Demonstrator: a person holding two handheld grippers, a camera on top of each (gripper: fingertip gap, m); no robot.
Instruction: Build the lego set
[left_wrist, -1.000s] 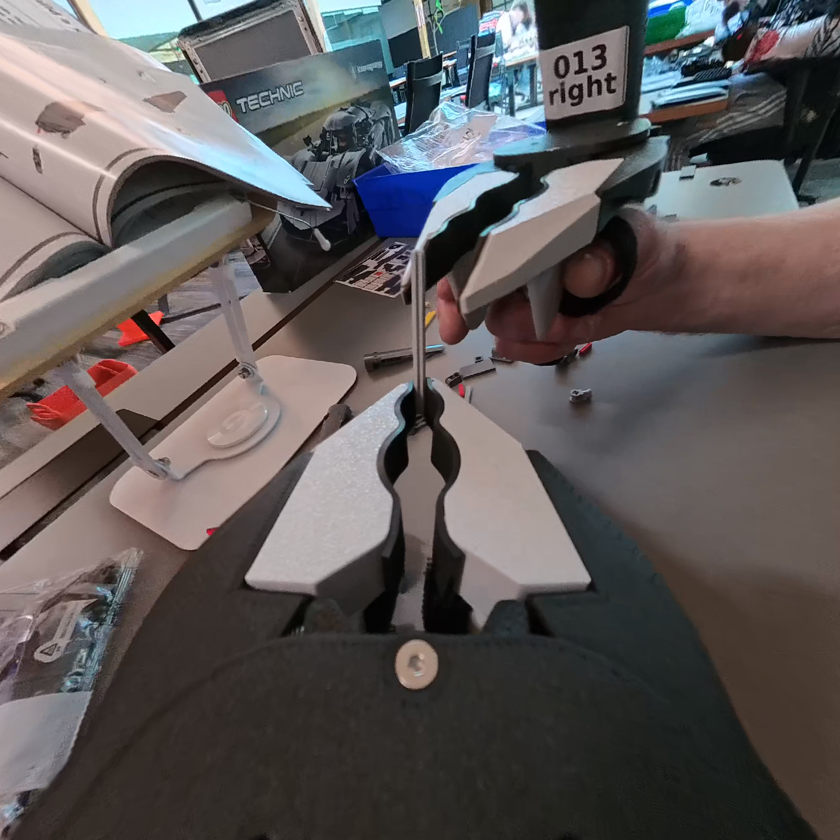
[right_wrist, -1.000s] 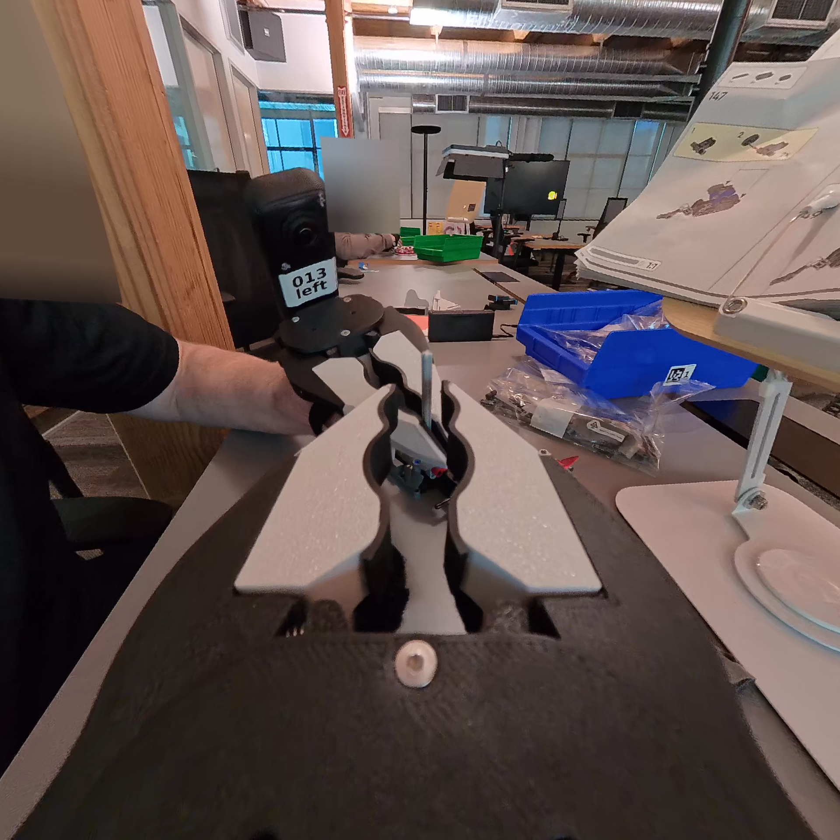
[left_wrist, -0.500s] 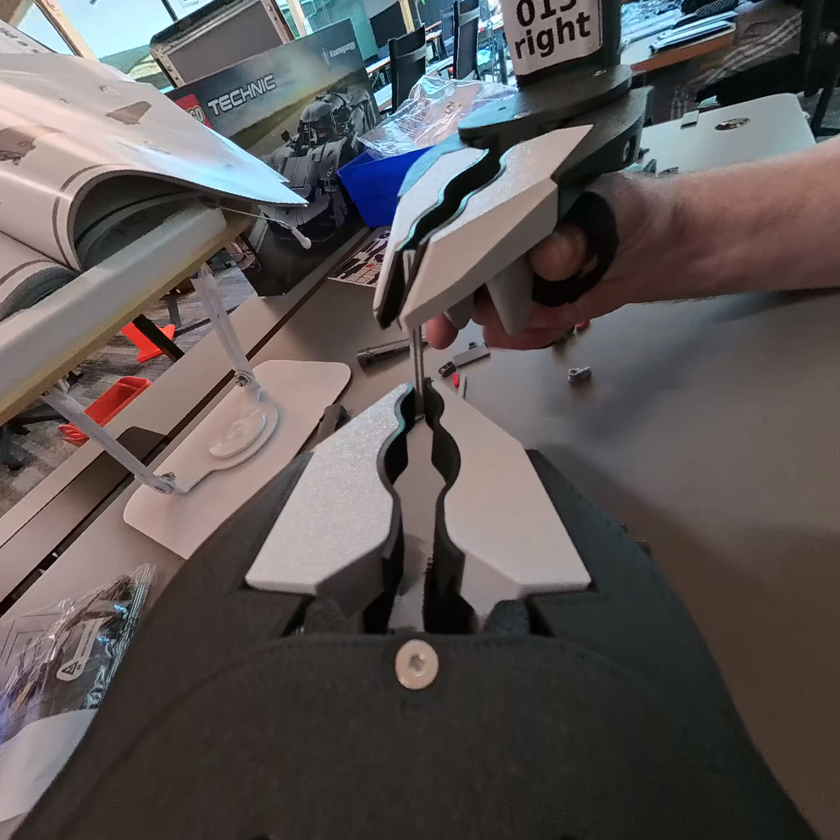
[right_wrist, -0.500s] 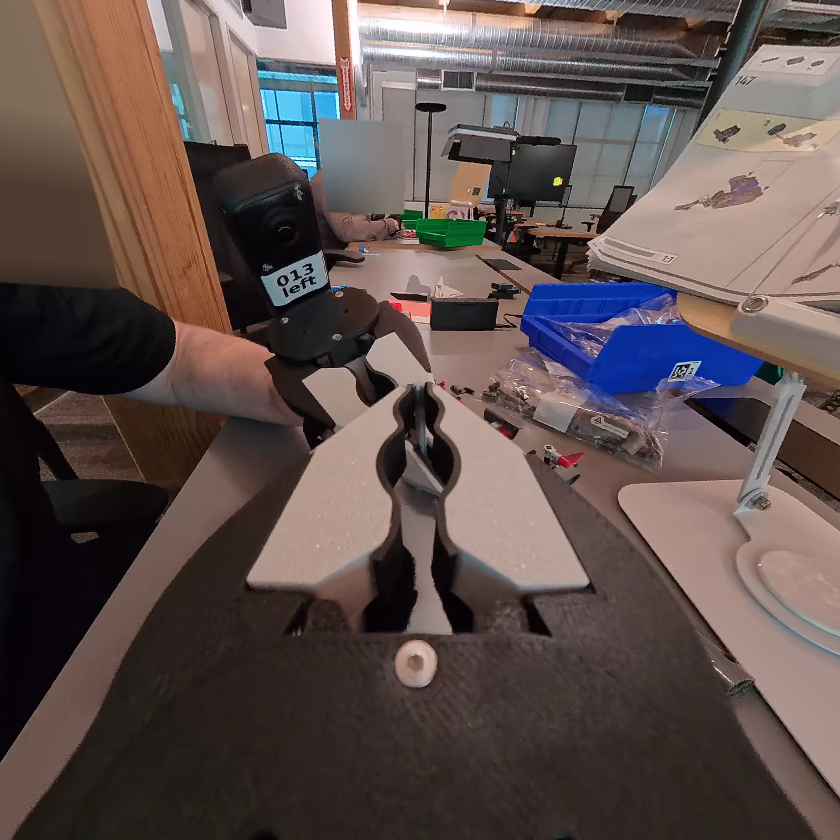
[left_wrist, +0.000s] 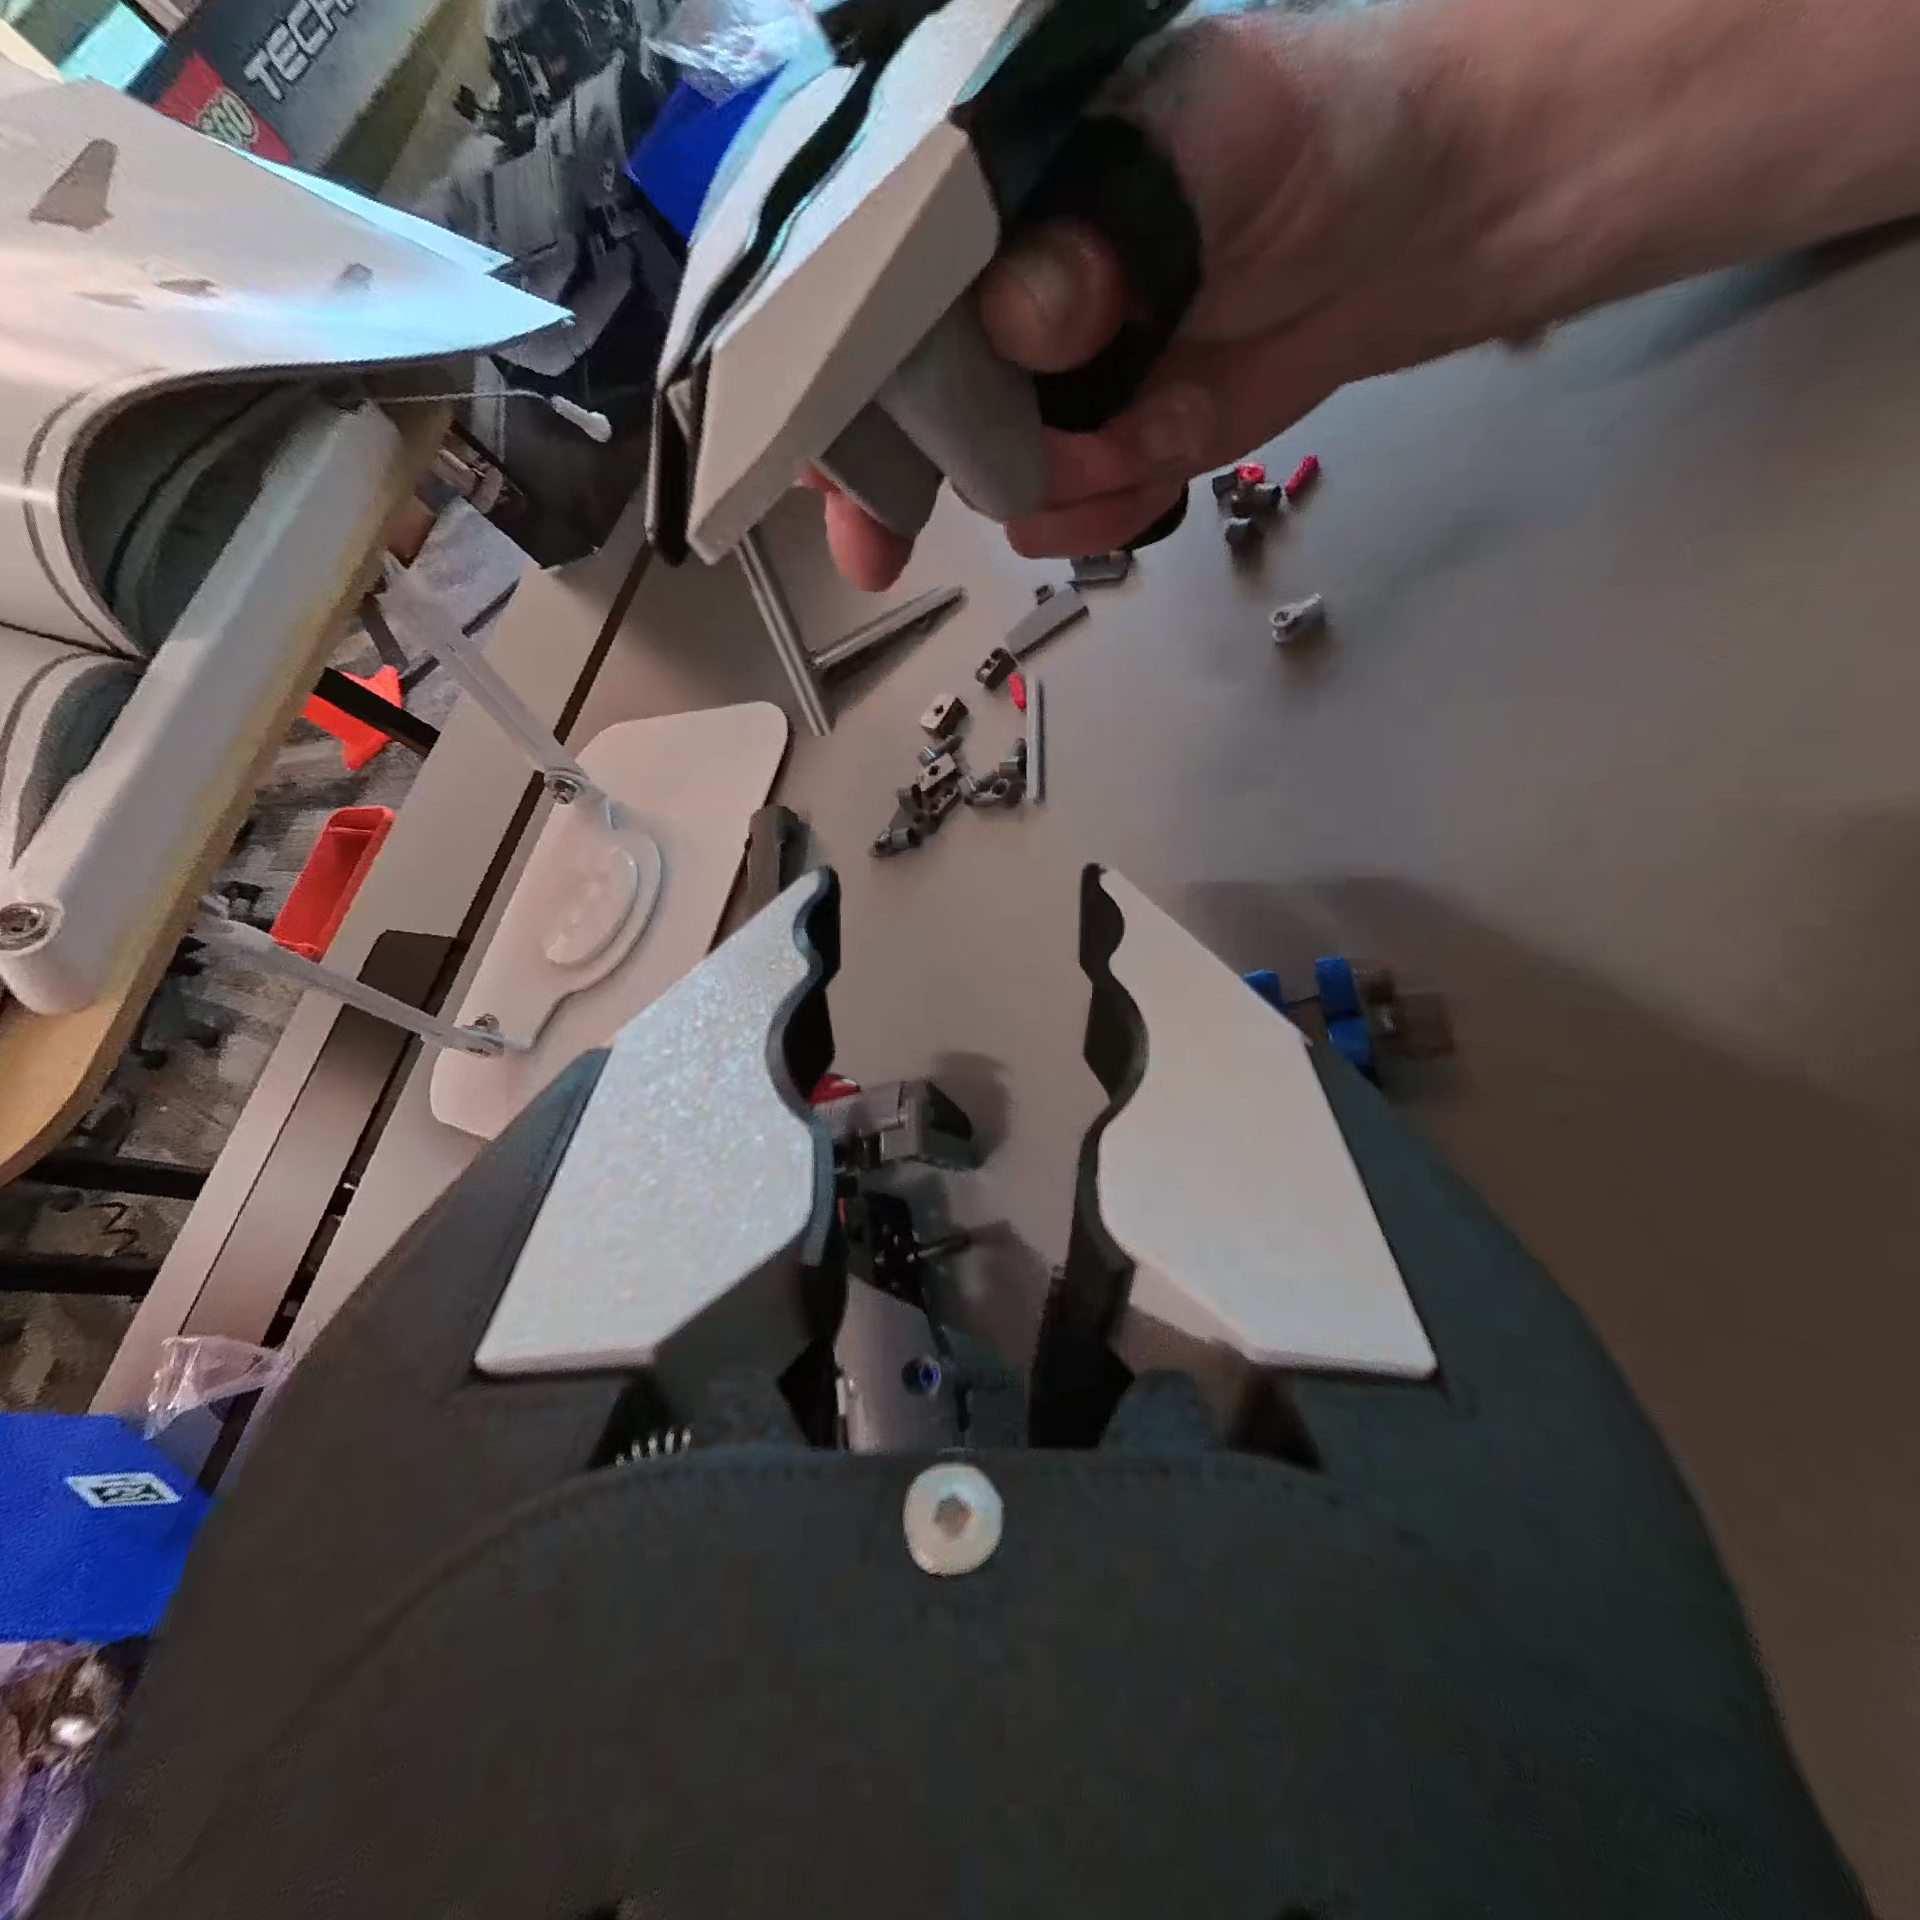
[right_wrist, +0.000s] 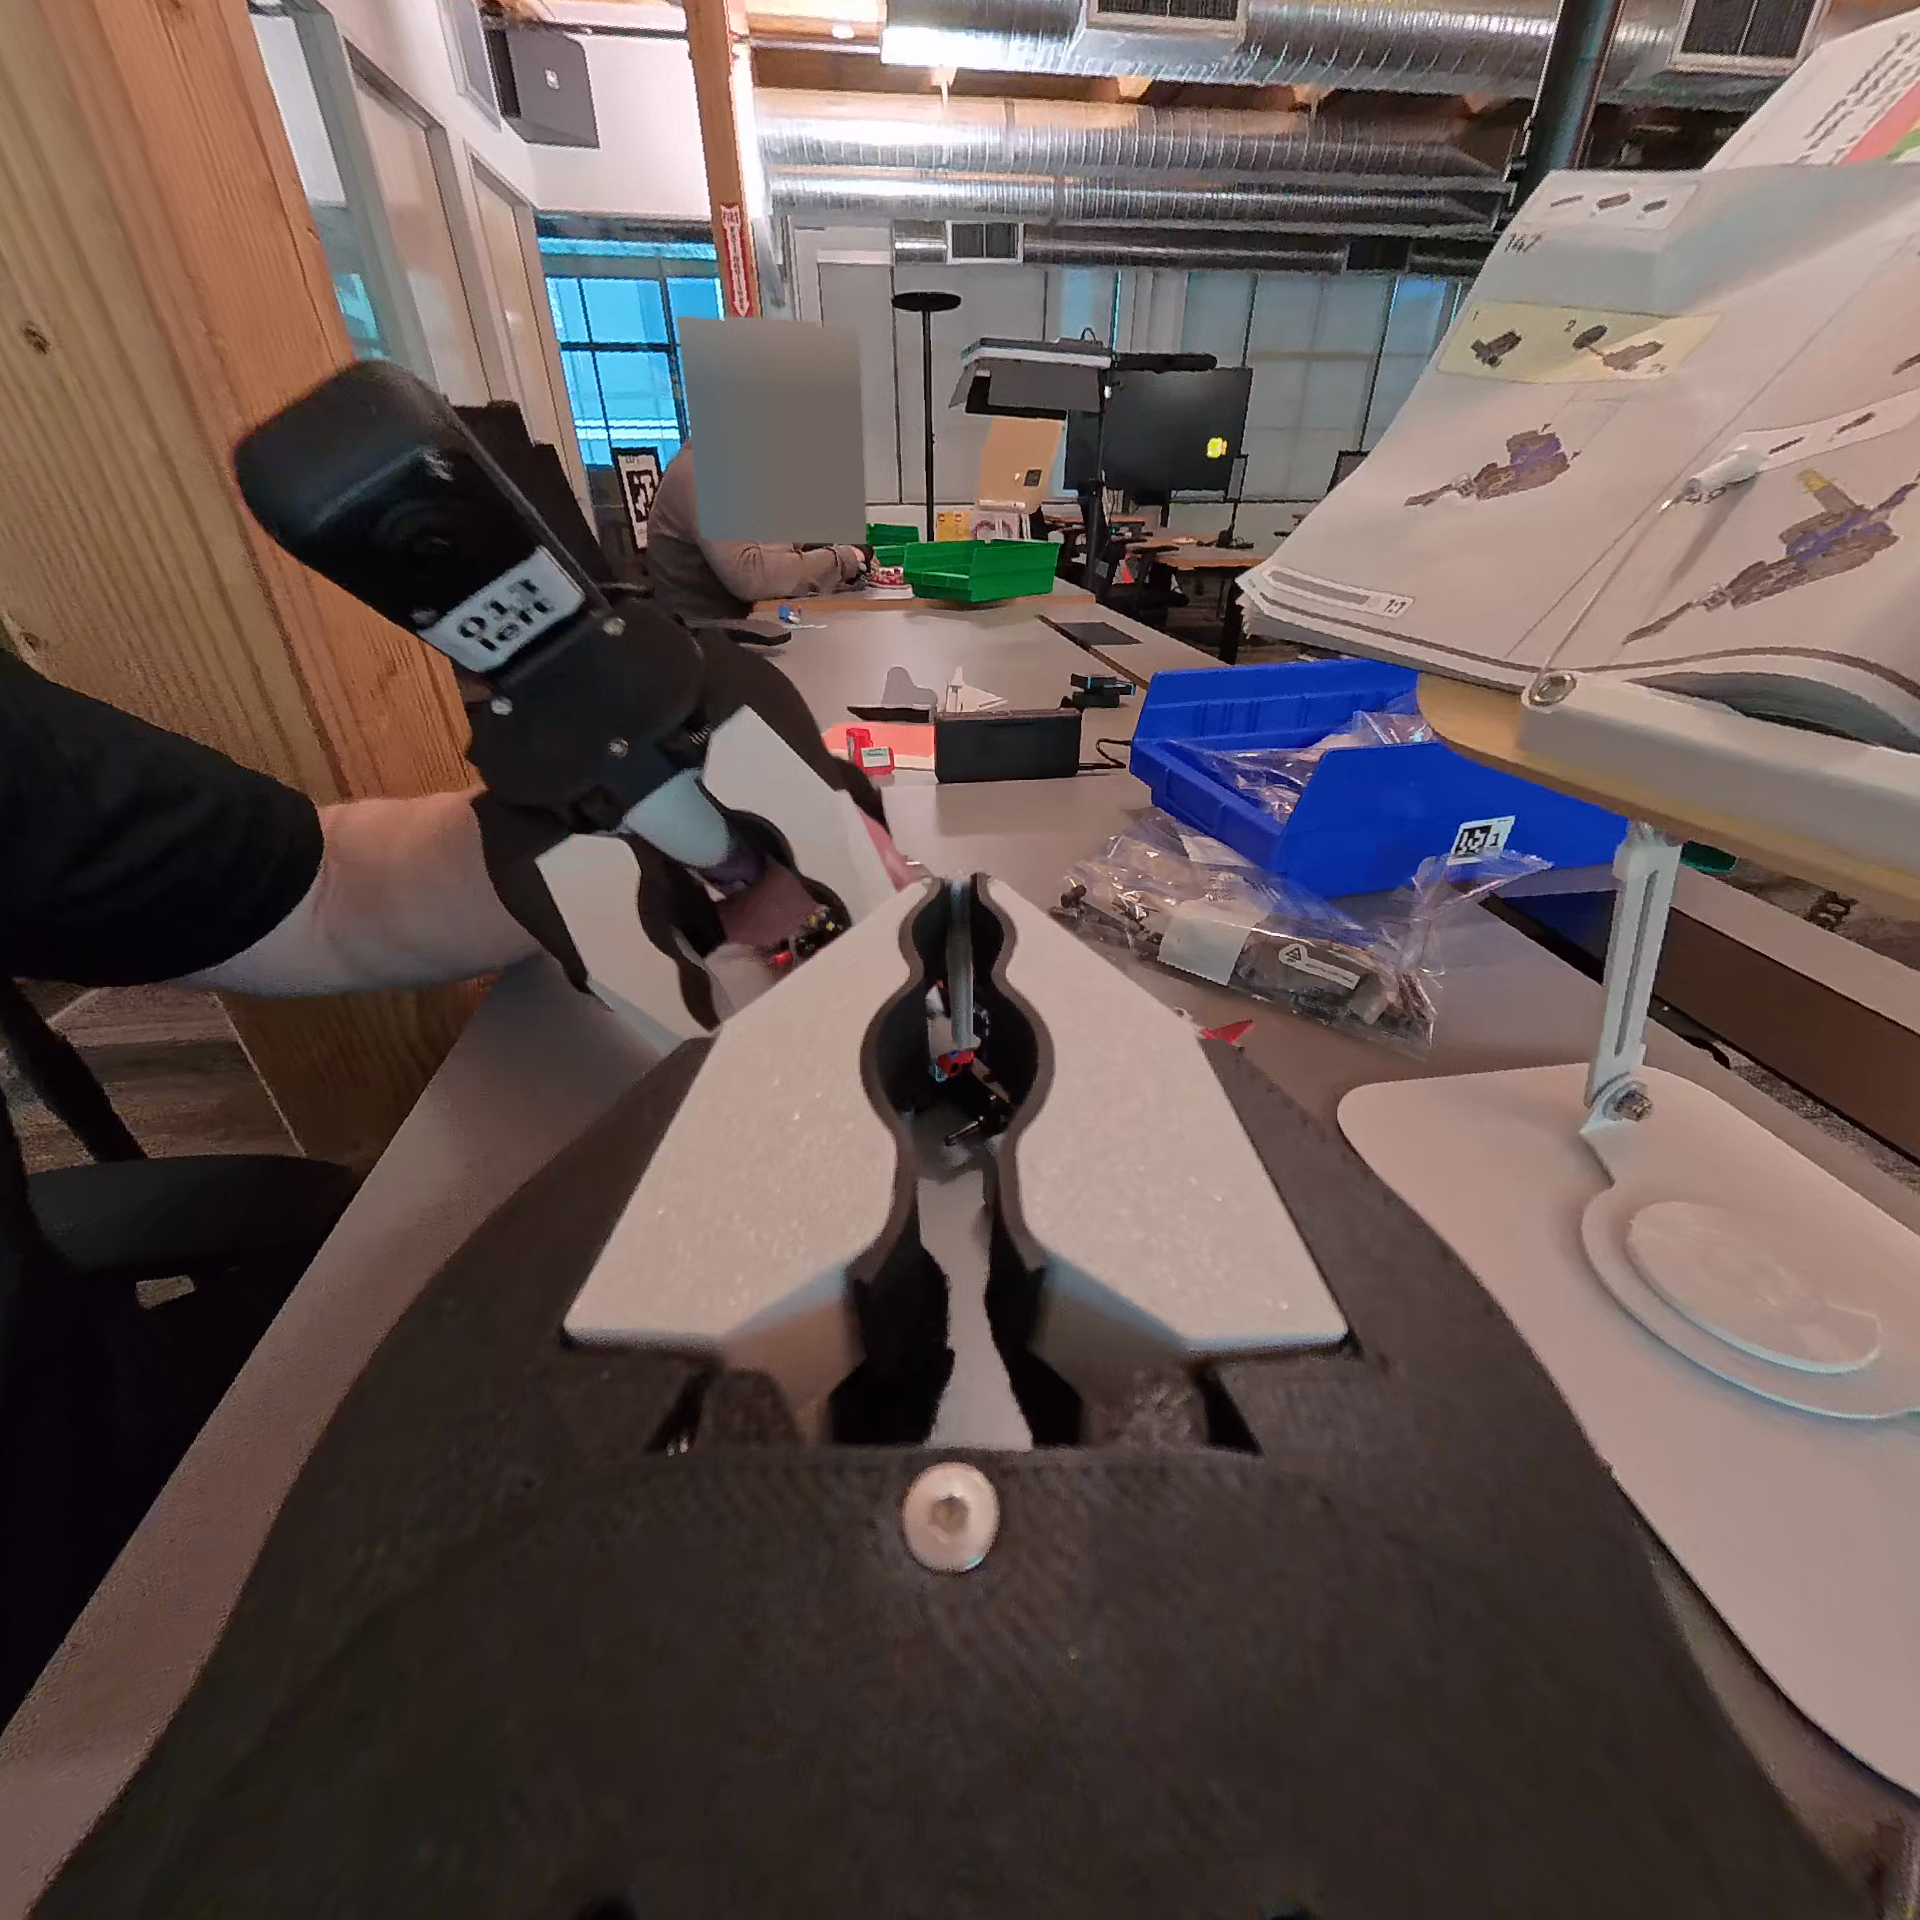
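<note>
My right gripper (right_wrist: 961, 883) is shut on a thin grey axle rod (right_wrist: 961, 966). In the left wrist view it (left_wrist: 675, 520) hangs above the table with the rod (left_wrist: 784, 644) sticking down and its lower end free. My left gripper (left_wrist: 956, 894) is open and empty, low over the grey table. A small dark grey assembly with a red part (left_wrist: 904, 1122) lies between its jaws. The assembly also shows through the right jaw gap (right_wrist: 961, 1101). The open left gripper (right_wrist: 727, 935) shows at the left of the right wrist view.
Loose small grey and red pieces (left_wrist: 935, 769) lie on the table (left_wrist: 1558, 831), with a blue piece (left_wrist: 1320, 997) to the right. The instruction booklet on its stand (right_wrist: 1662, 468) overhangs the white stand base (right_wrist: 1507, 1195). A blue bin (right_wrist: 1351, 790) and a parts bag (right_wrist: 1247, 935) sit beyond.
My left gripper let go of the rod, opened and tipped down toward the table. My right gripper closed on the rod and now holds it alone, higher up.
</note>
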